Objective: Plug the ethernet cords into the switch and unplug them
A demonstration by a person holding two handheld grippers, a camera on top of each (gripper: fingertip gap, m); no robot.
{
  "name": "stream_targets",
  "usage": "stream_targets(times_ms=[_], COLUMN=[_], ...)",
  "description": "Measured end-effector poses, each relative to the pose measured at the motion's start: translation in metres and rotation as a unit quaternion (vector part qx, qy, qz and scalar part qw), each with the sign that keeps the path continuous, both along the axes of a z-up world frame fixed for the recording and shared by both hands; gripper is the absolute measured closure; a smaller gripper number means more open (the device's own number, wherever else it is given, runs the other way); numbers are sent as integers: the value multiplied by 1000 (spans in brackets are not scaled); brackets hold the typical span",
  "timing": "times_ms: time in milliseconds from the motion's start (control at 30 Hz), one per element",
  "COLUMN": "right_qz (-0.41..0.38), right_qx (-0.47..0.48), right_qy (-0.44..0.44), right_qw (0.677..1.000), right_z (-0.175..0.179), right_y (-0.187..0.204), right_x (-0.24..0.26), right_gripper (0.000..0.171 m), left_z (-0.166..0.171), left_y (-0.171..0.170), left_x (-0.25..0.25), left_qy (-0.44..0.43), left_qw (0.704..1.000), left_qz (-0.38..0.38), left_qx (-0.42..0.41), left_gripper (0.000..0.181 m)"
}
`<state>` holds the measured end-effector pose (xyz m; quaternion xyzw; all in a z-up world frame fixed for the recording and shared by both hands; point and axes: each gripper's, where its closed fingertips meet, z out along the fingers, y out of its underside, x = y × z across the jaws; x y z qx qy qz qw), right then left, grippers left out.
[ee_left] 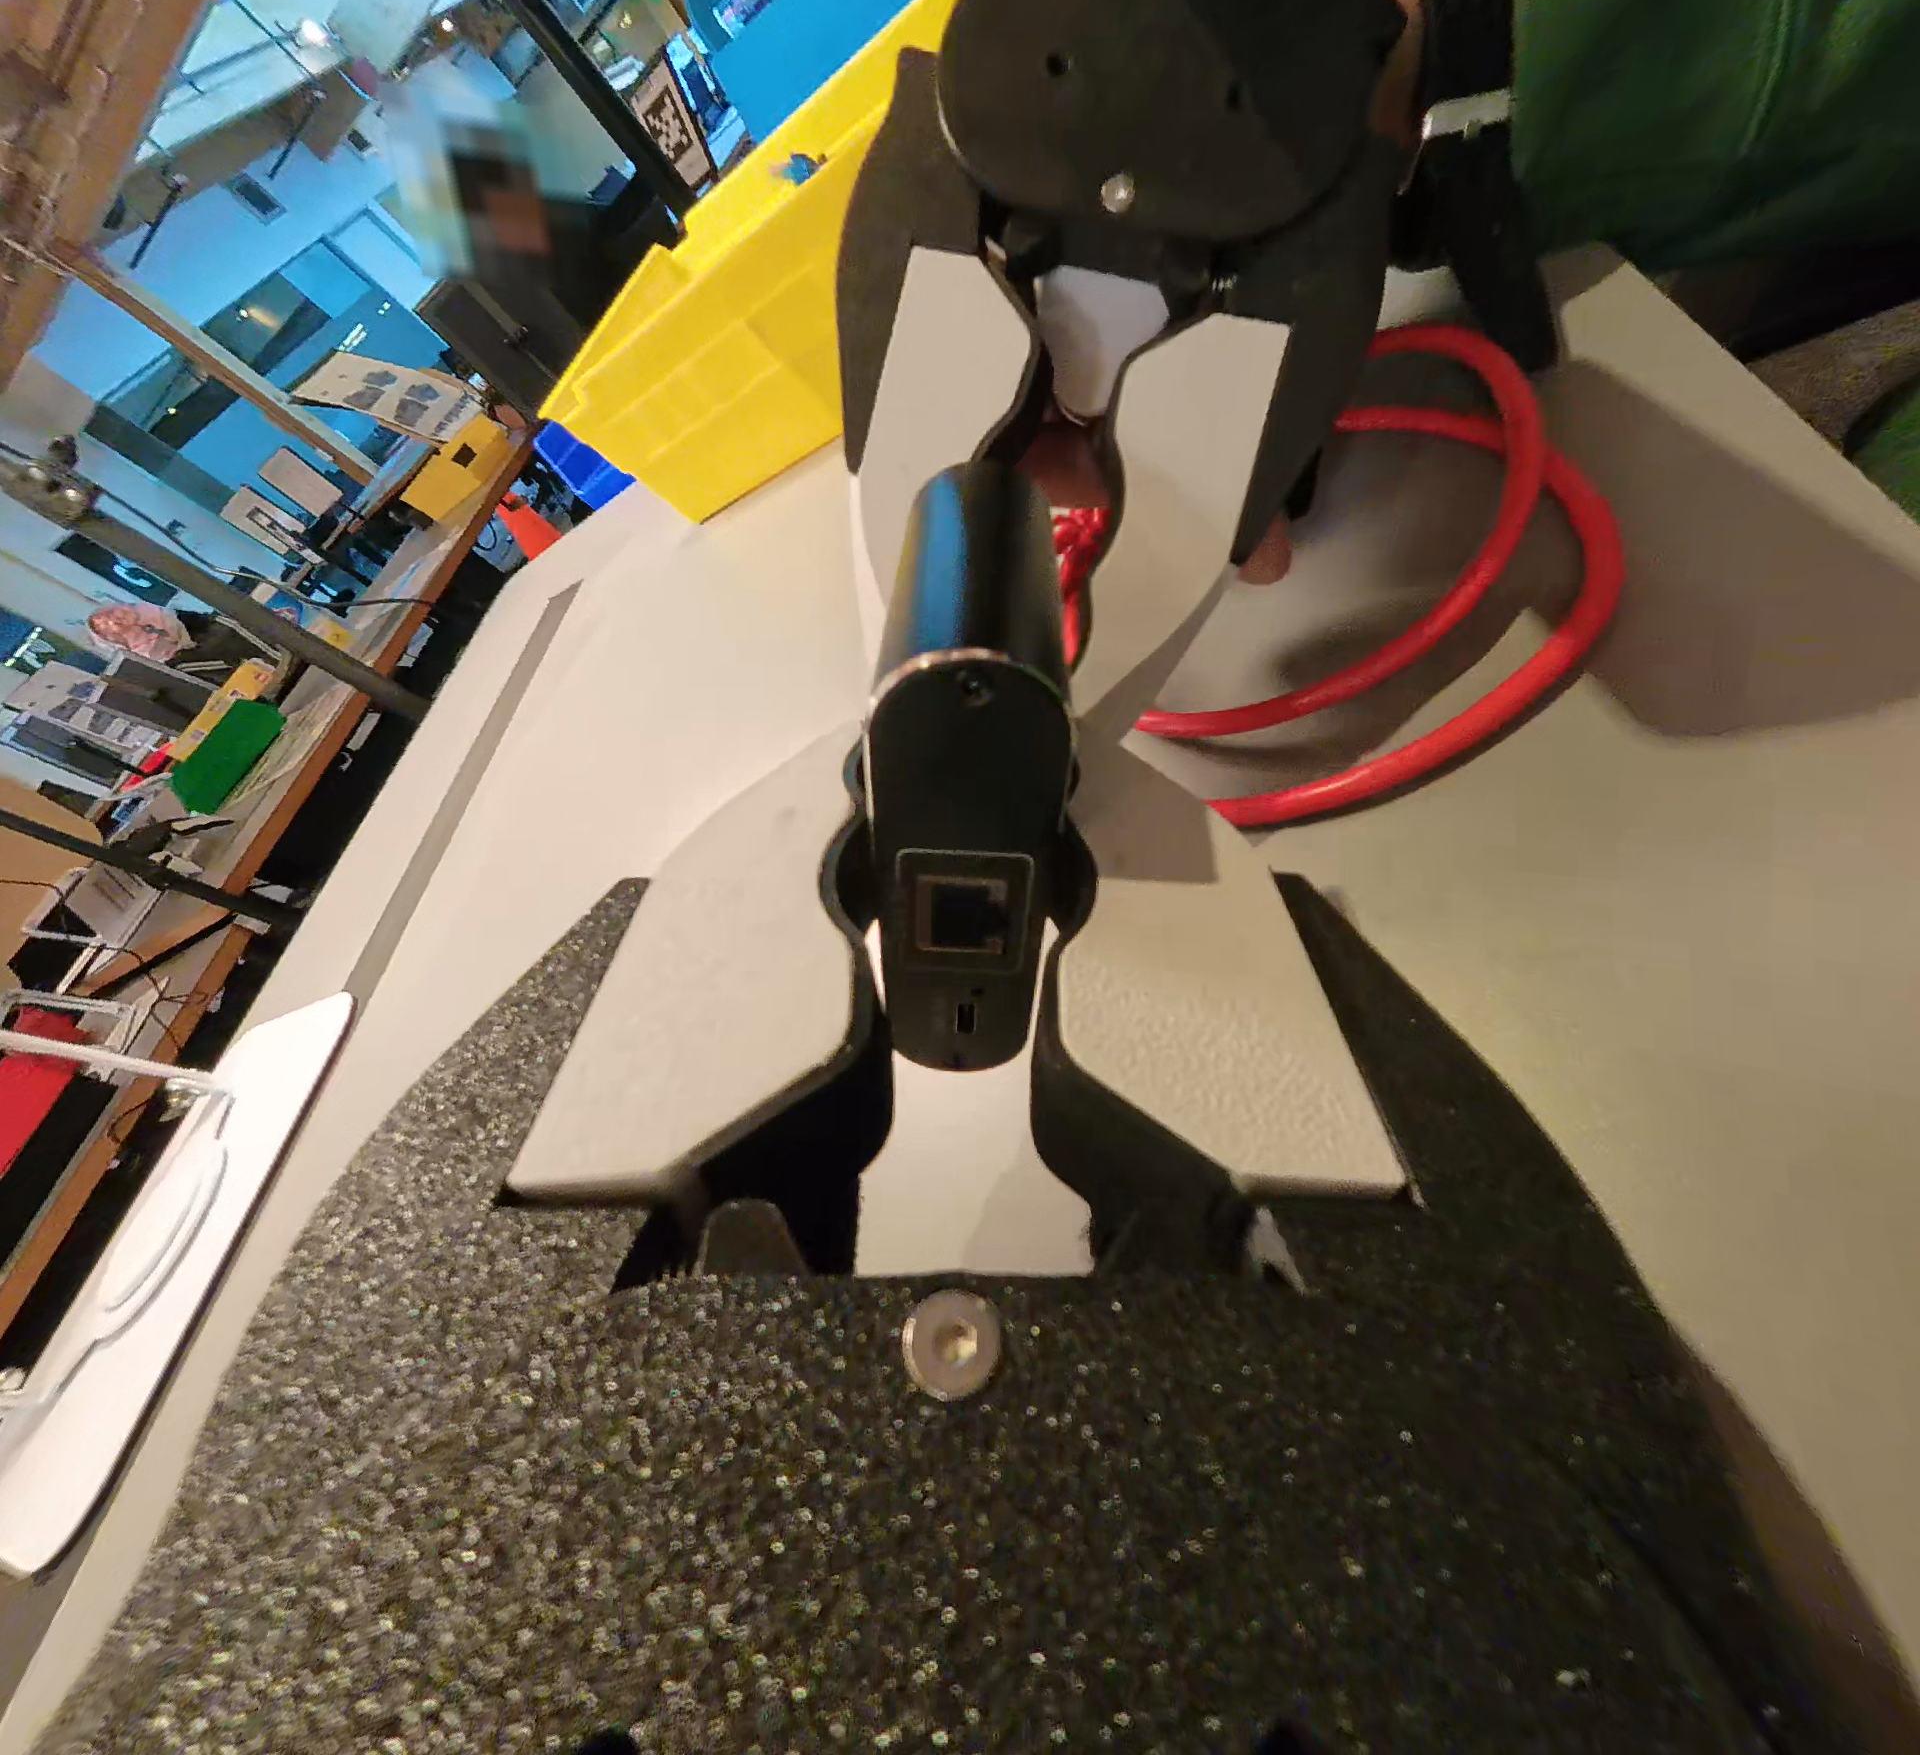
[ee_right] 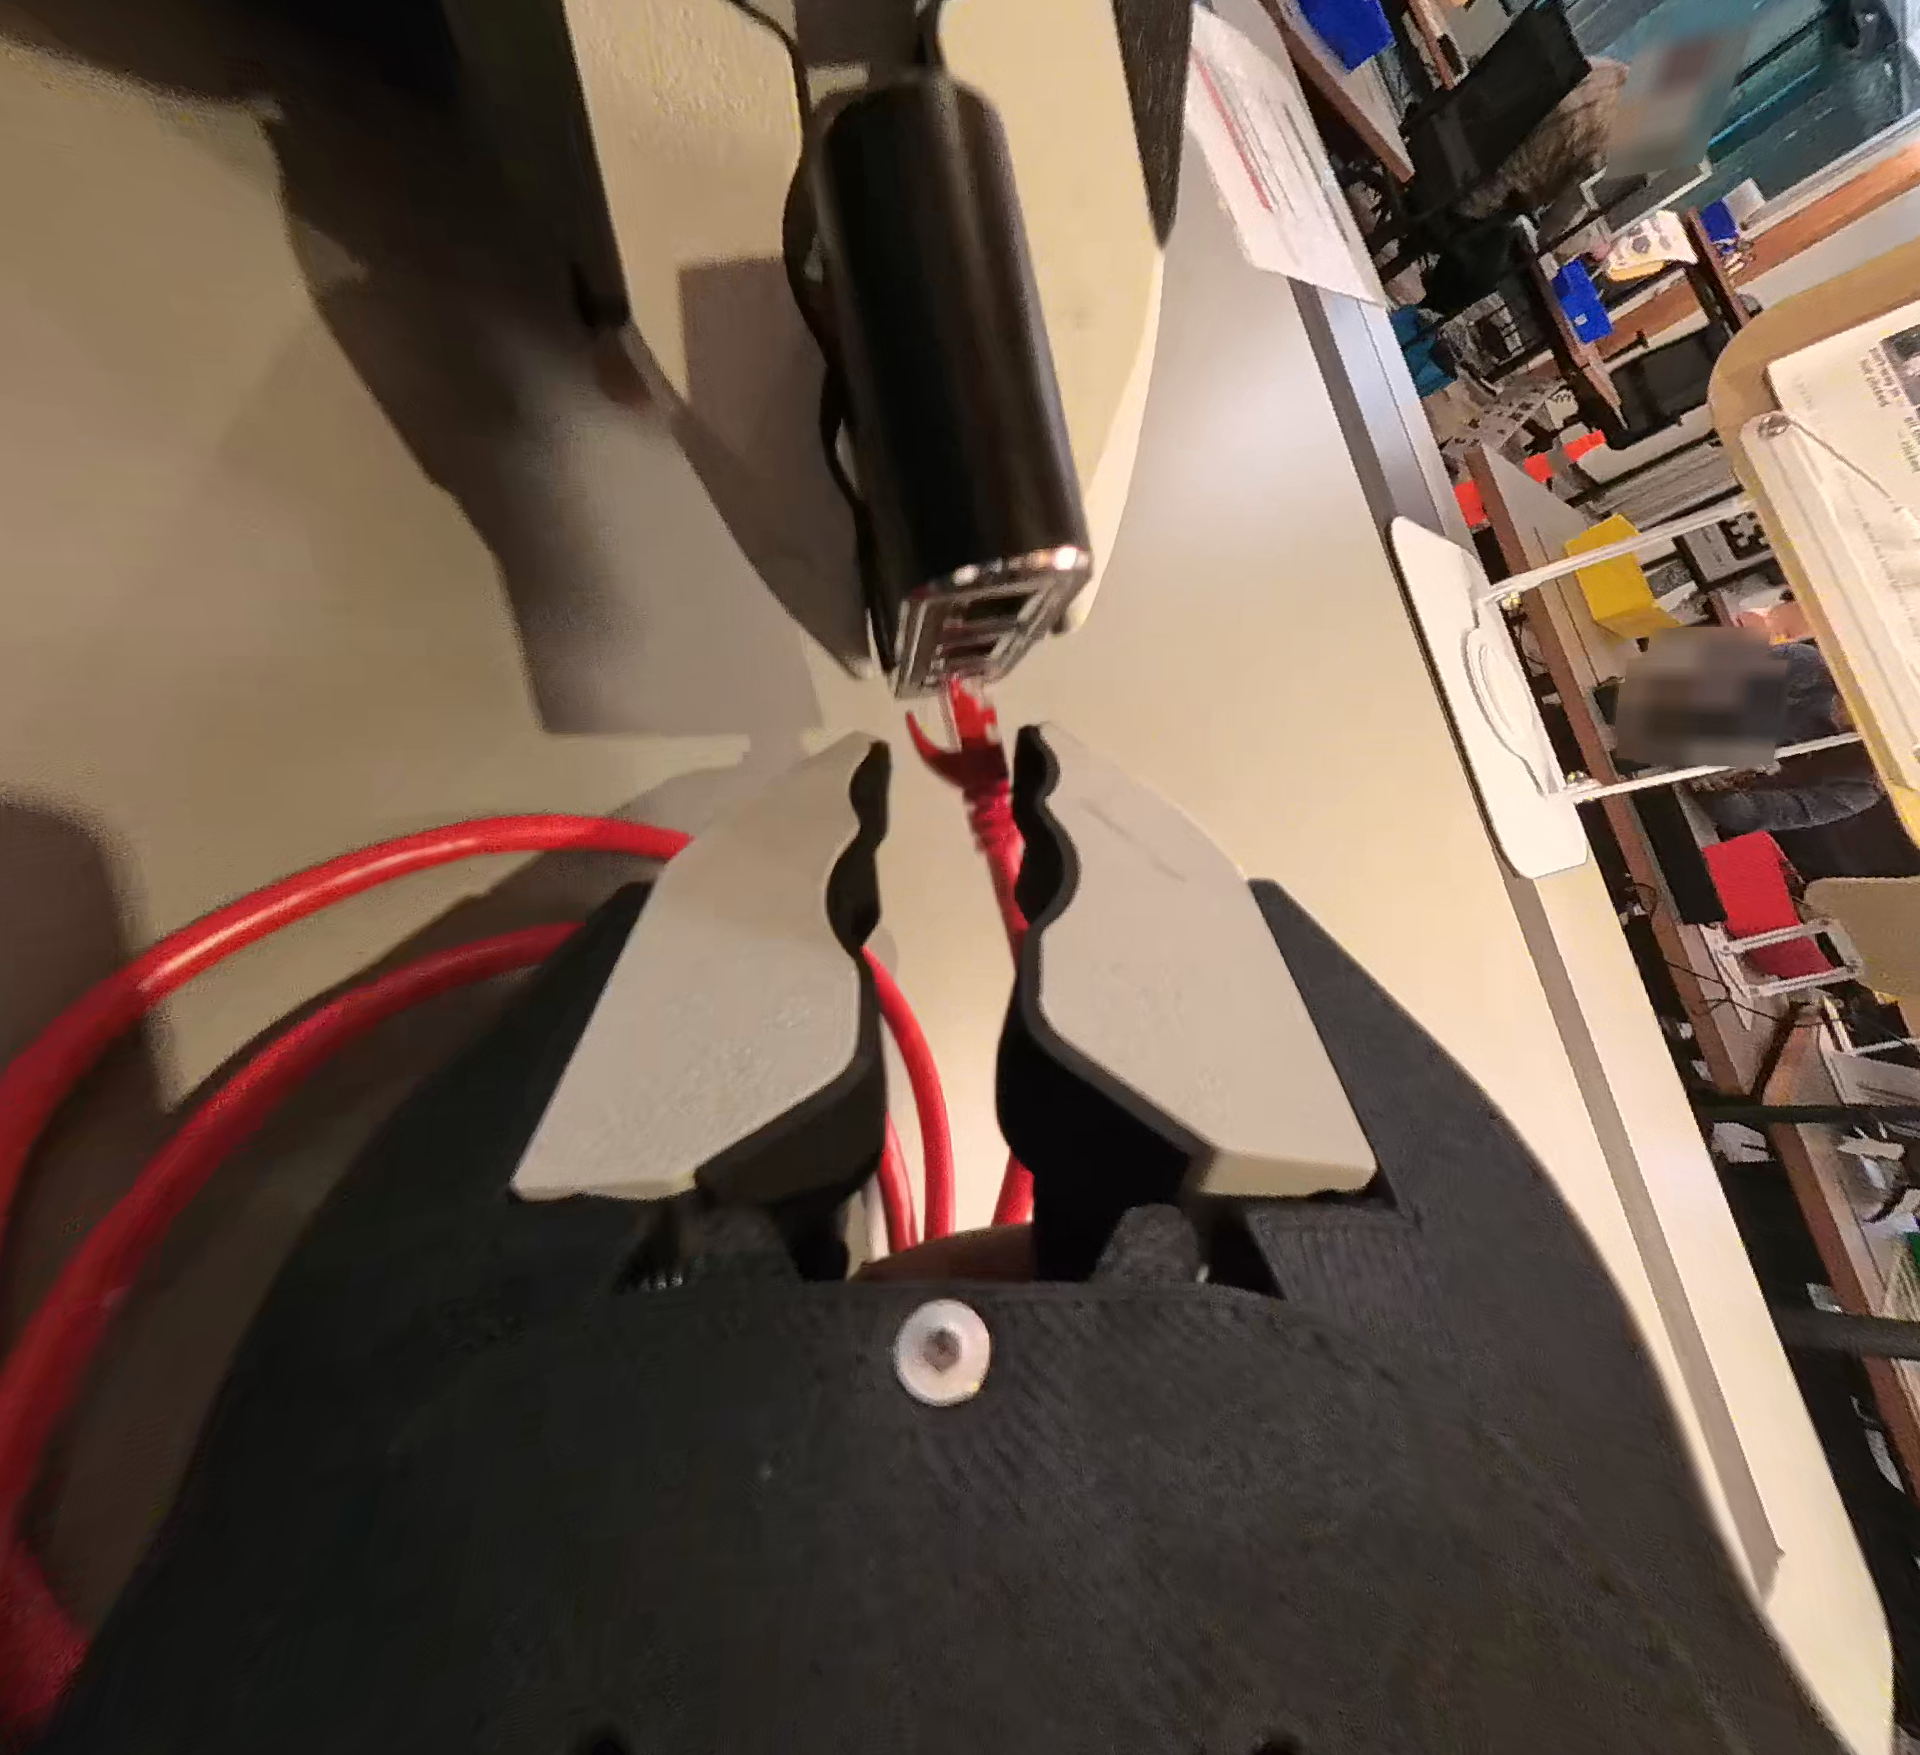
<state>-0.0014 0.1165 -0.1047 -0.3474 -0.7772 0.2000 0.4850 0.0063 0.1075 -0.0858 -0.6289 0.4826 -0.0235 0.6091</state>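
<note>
Red plug meets the switch's port, one gripper bracing, the other feeding.

The left gripper (ee_left: pixel 961 936) is closed on the near end of the black ethernet switch (ee_left: pixel 971 770), holding it lengthwise between its fingers, probably so the body cannot slide back under a push; an empty port faces this camera. At the far end the right gripper (ee_right: pixel 951 770) has its jaws only narrowly parted, and the red ethernet cord (ee_right: pixel 992 832) runs between them against the right-hand finger (ee_right: pixel 1039 832). Whether it is truly pinched, I cannot tell. The red connector (ee_right: pixel 961 718) sits at the mouth of a port, its tip touching or just entering. The cord's slack lies coiled on the grey table (ee_right: pixel 1247 666), leaving the plug free to move.
</note>
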Motion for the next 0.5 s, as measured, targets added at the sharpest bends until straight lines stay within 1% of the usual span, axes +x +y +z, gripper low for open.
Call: stream_targets(times_ms=[67,167,367,500], right_qz=[-4,0,0,2], right_qx=[9,15,15,20], right_qy=[-4,4,27,26], right_qw=[1000,1000,1000,999], right_z=[-3,-2,5,4], right_y=[4,1,-1,-2], right_x=[2,2,-1,-2], right_gripper=[143,141,148,149], left_z=[3,3,3,4], left_y=[-1,-2,-3,-4], left_x=[0,1,4,5], left_qy=[-6,-11,-12,-15], left_qw=[1000,1000,1000,1000], left_qz=[-2,-7,-15,-18], left_qx=[4,5,6,9], left_gripper=[153,153,153,153])
